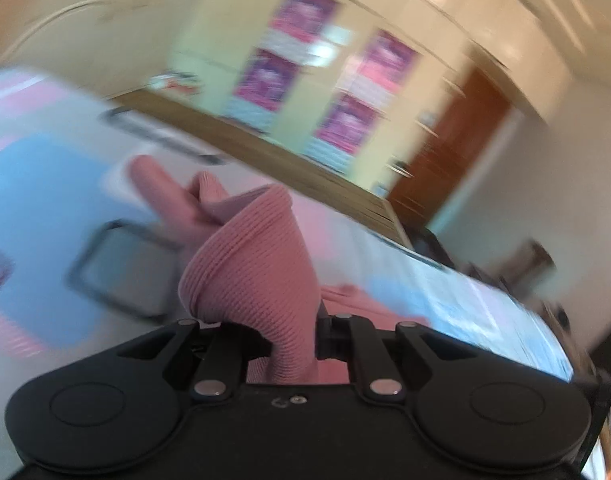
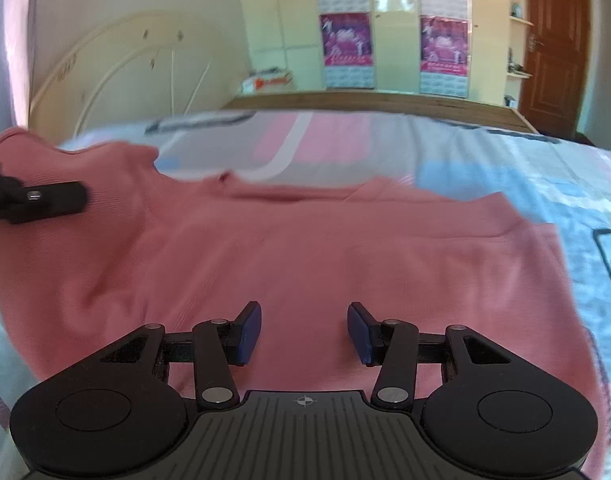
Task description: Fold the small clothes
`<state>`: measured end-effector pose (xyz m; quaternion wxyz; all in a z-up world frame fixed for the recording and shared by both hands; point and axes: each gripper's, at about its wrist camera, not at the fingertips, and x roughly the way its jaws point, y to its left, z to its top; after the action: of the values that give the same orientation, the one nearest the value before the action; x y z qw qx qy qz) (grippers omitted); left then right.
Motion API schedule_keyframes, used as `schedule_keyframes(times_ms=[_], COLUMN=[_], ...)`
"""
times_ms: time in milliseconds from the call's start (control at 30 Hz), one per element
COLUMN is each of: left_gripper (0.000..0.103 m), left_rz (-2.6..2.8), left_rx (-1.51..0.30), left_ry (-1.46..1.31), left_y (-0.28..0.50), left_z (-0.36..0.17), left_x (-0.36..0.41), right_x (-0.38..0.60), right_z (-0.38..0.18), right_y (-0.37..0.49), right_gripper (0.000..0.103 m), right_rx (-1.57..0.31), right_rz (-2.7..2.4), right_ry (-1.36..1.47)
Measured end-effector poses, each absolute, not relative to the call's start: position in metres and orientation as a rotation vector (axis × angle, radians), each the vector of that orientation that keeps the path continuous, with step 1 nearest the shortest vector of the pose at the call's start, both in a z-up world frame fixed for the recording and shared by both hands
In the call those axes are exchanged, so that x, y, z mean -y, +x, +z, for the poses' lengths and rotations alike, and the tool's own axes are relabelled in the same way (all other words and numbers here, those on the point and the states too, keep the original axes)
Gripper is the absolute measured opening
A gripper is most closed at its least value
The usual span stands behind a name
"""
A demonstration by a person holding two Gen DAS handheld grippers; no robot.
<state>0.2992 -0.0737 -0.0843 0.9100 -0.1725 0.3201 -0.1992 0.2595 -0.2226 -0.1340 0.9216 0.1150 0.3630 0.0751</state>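
Note:
A pink ribbed knit garment lies spread on the bed, its sleeves toward the far side. In the left wrist view a bunched fold of the garment rises from between the jaws of my left gripper, which is shut on it and lifts it off the sheet. From the right wrist view, the left gripper shows at the left edge with the garment's raised corner. My right gripper hovers open over the garment's near part. Its blue pads stand apart with nothing between them.
The bed sheet is patterned in pale blue, pink and white. Beyond the bed stand a wooden bed end, a cream wardrobe with purple posters and a brown door. An arched cream board leans at the left.

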Motion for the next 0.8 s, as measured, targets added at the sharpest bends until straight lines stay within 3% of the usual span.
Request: schedule_keyframes(times_ms=[200,367,467,533,567,600,800], left_gripper=[0.011,0.013,0.023,0.042,0.062,0.066,0.066], left_rz=[-0.671,-0.752,-0.751,-0.772,-0.781,-0.787,-0.716], left_rx=[-0.664,-0.797,-0.819,-0.828,-0.835,-0.829,-0.755], left_ry=[-0.220,-0.064,0.007,0.006,0.007,0.009,-0.009], left_y=[0.284,0.261,0.244,0.233,0.233,0.232,0.231], left_z=[-0.084,-0.131,-0.143,-0.139,-0.137,-0.133,-0.107], left_x=[0.184,0.257,0.267,0.263,0.260,0.256,0.209], right_x=[0.303,0.364,0.387,0.397,0.400,0.402,0.395], right_z=[-0.122,-0.132,-0.133,-0.129,-0.128,-0.125,-0.120], right_y=[0.227,0.197,0.182,0.176,0.176,0.178,0.209], right_gripper=[0.048,0.048,0.048,0.048,0.048,0.048,0.048], right_rx=[-0.712,-0.743,-0.749,-0.724,-0.716,-0.710,-0.722], right_rz=[0.028,-0.098,-0.127,-0.106,-0.094,-0.080,0.044], right_ry=[0.295,0.333,0.373,0.422,0.444,0.465,0.551])
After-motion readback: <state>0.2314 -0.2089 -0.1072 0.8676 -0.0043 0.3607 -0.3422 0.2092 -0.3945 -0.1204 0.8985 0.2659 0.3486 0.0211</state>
